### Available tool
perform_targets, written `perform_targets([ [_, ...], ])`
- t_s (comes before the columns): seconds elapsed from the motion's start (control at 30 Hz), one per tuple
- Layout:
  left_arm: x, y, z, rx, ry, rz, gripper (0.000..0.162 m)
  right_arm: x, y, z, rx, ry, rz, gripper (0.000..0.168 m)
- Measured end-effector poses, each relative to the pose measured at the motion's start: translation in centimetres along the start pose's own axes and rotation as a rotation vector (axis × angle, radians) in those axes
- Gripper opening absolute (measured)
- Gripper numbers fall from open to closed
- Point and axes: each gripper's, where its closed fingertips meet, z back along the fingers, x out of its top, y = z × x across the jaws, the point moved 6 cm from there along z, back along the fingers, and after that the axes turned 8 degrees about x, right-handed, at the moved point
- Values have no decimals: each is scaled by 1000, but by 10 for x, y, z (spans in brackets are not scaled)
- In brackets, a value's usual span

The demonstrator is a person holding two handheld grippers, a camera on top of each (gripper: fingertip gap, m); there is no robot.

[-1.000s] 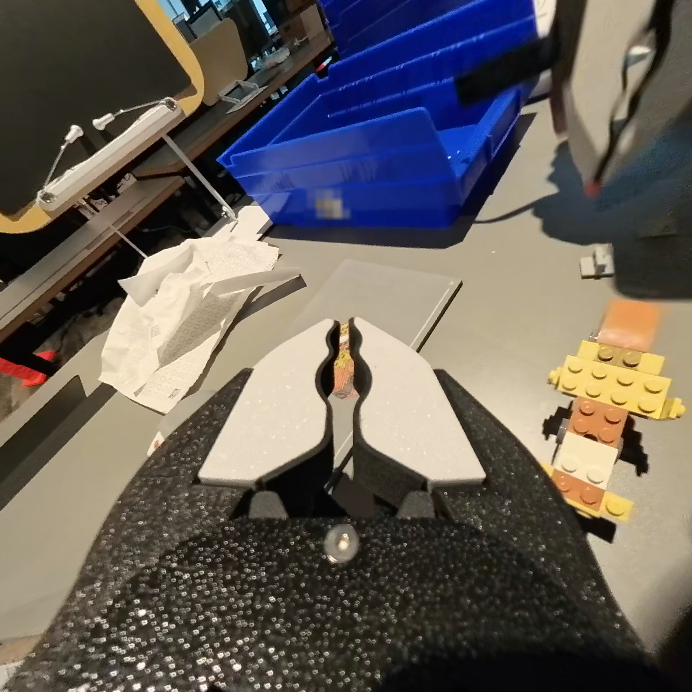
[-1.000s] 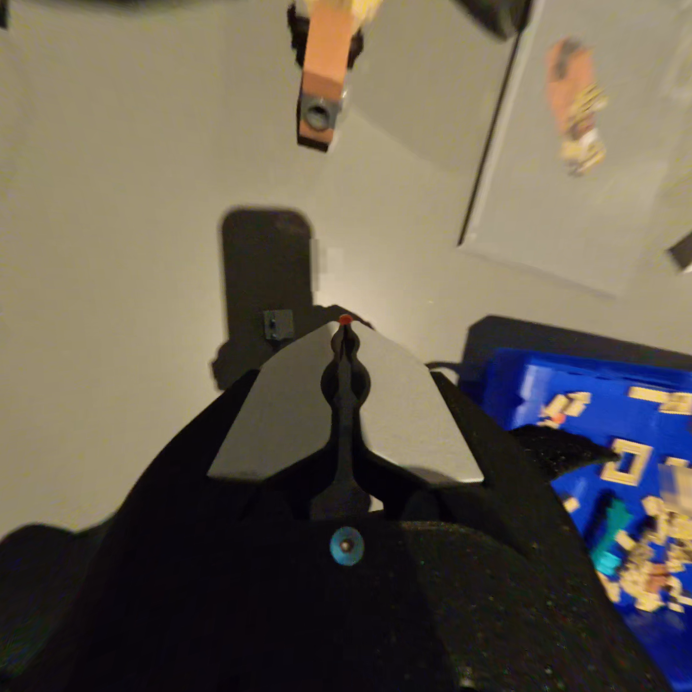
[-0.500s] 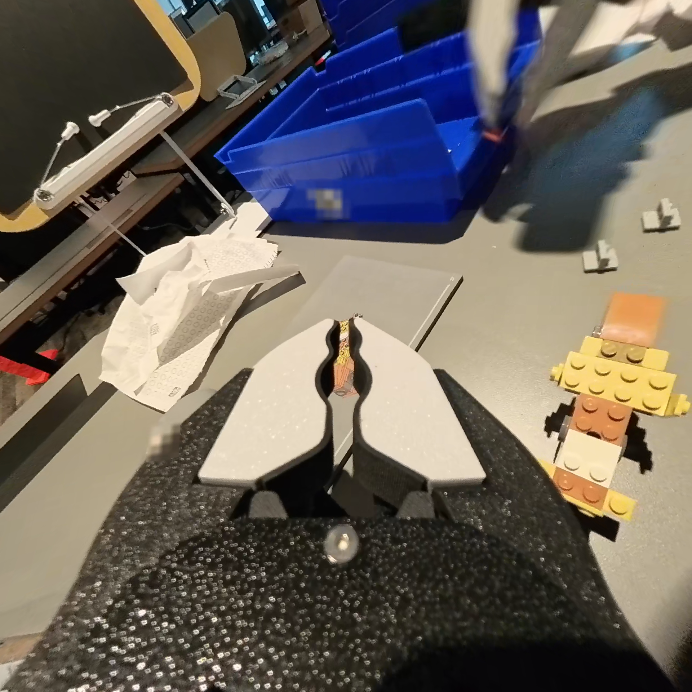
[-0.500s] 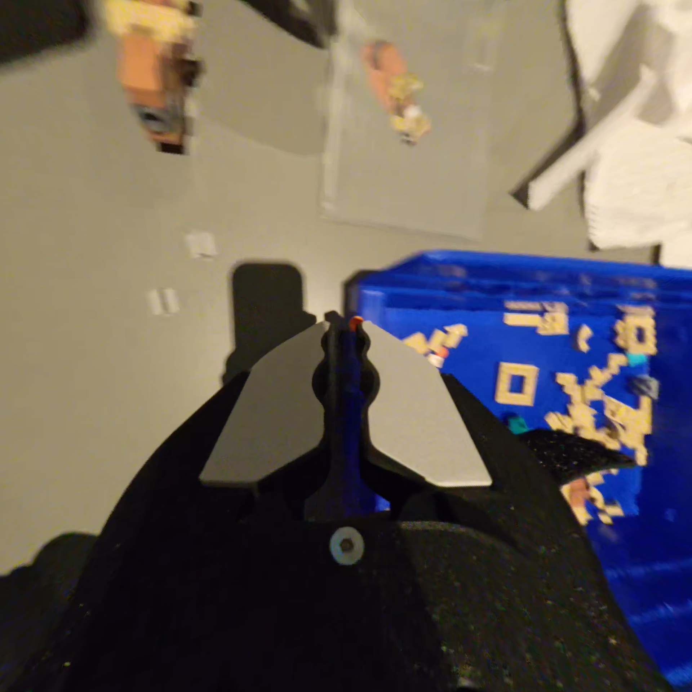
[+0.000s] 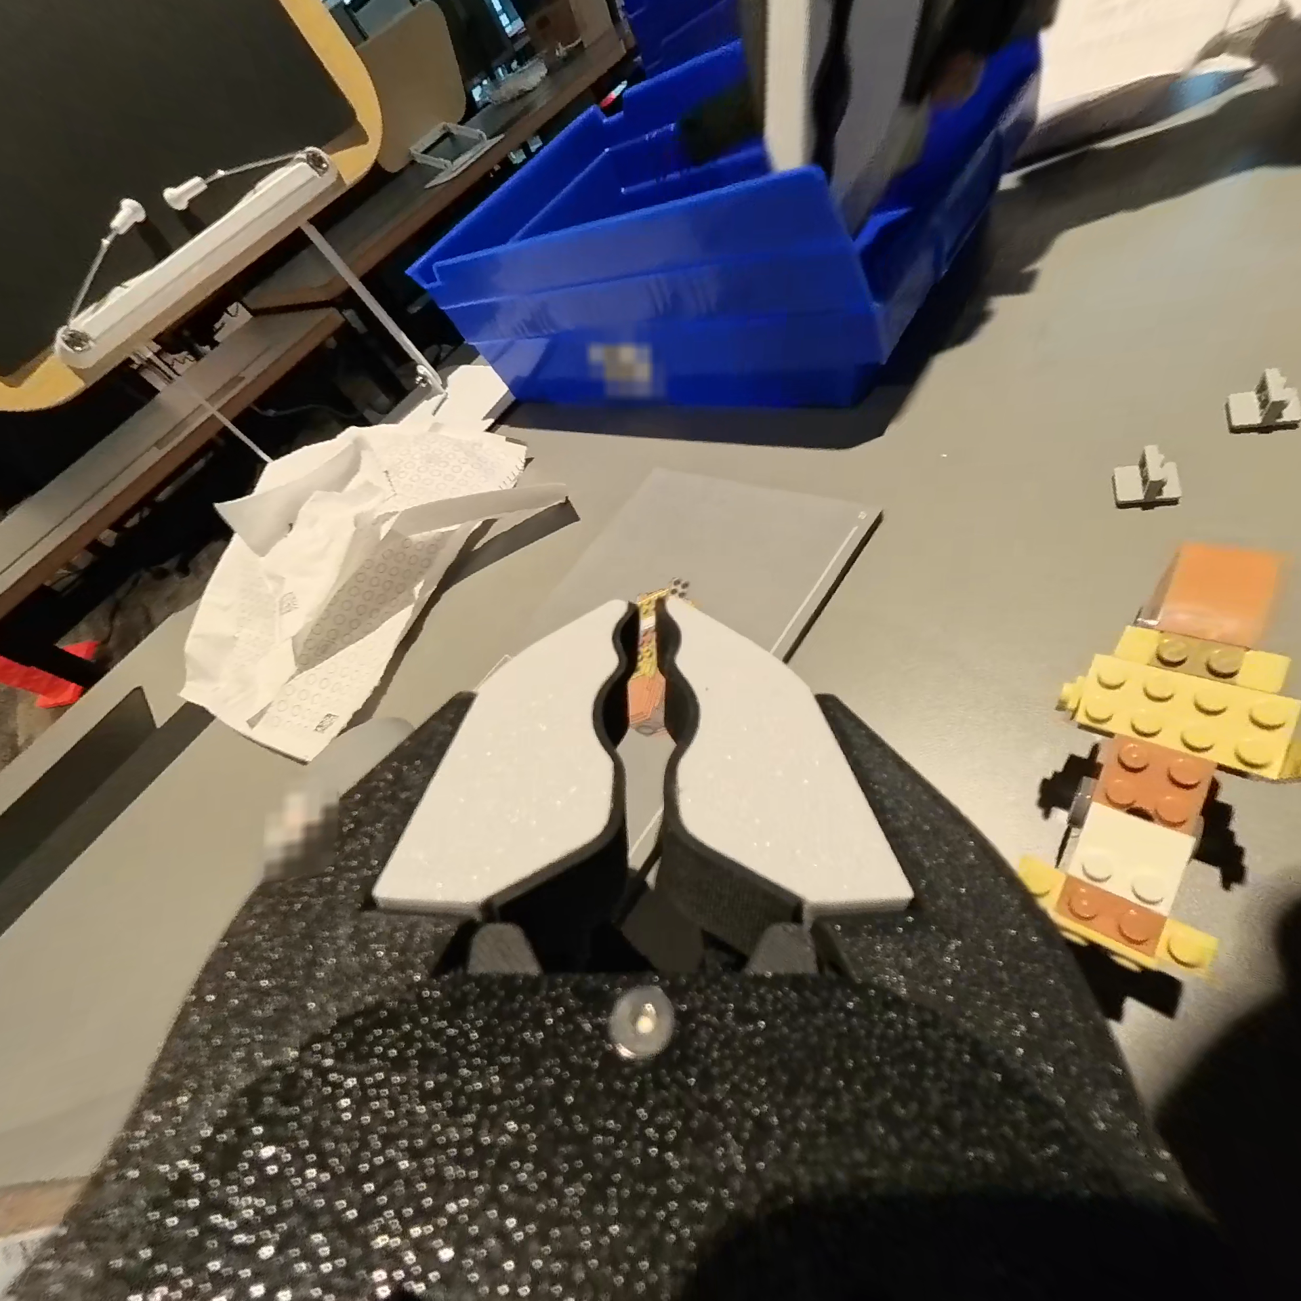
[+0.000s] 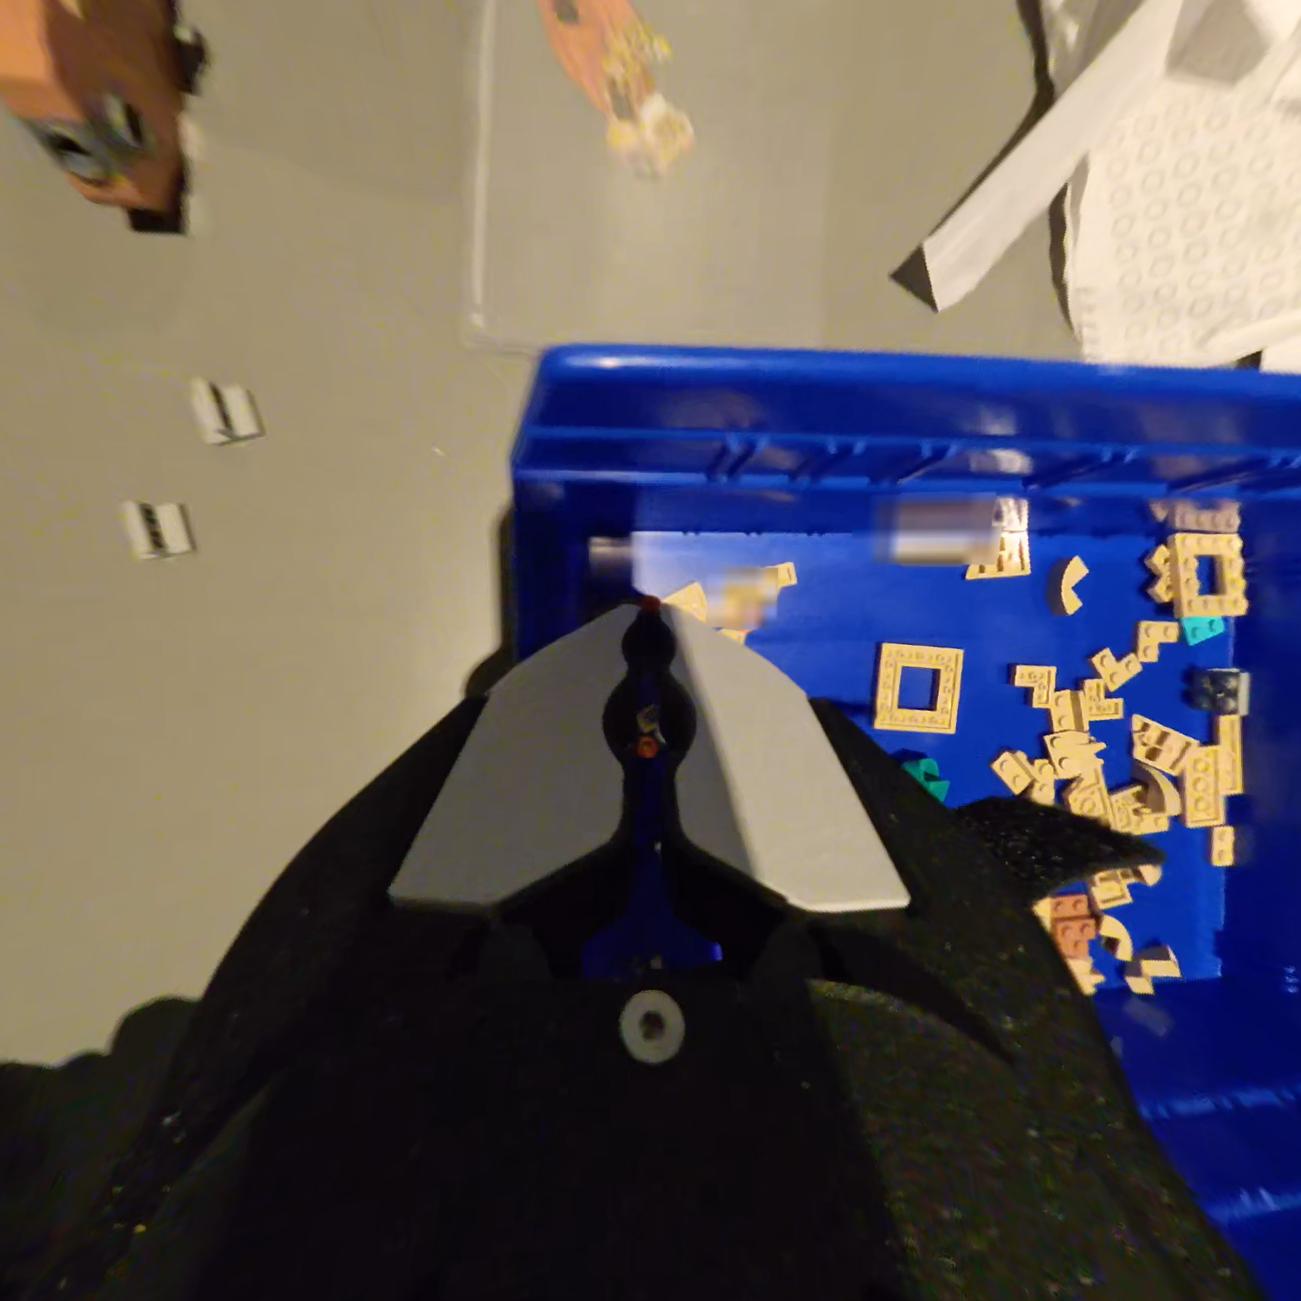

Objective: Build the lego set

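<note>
The partly built lego model point(image 5: 1183, 711), yellow, brown and white with an orange end, lies on the grey table right of my left gripper point(image 5: 653, 611). That gripper is shut and empty, low over a grey instruction sheet point(image 5: 718, 535). My right gripper point(image 6: 649, 612) is shut on a tiny red piece point(image 6: 649, 603) at its tips. It hovers over the near left corner of a blue bin point(image 6: 845, 380) holding several loose tan pieces point(image 6: 915, 686). It also shows blurred in the left wrist view point(image 5: 831, 105). The model appears blurred in the right wrist view point(image 6: 91, 120).
Two small grey pieces point(image 5: 1144, 486) point(image 5: 1264, 408) lie on the table beyond the model, and show in the right wrist view point(image 6: 225, 420) point(image 6: 156, 529). A crumpled white paper bag point(image 5: 331, 598) lies left of the sheet. Stacked blue bins point(image 5: 655, 296) stand at the back.
My right gripper has swung from above the table near the grey pieces to over the blue bin, still shut on the red piece. My left gripper has not moved.
</note>
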Motion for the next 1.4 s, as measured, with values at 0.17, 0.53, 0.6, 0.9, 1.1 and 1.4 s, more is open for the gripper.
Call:
perform_targets([
  [0.17,2,-4,0,-13,-7,-9,4,14,37,23,-34,-121,19,0],
  [0.53,5,-7,1,-11,-14,-33,4,25,116,-56,88,-91,20,1],
  [0.6,6,-8,2,-12,-16,-40,4,18,116,-63,97,-26,-6,3],
  [0.9,10,-6,6,1,-33,-43,4,13,115,-59,141,-94,-69,15],
  [1.1,11,-6,6,1,-33,-50,4,16,118,-56,201,-174,-120,14],
  [1.4,13,-11,6,-54,-50,-40,4,24,122,-52,239,-262,-112,17],
])
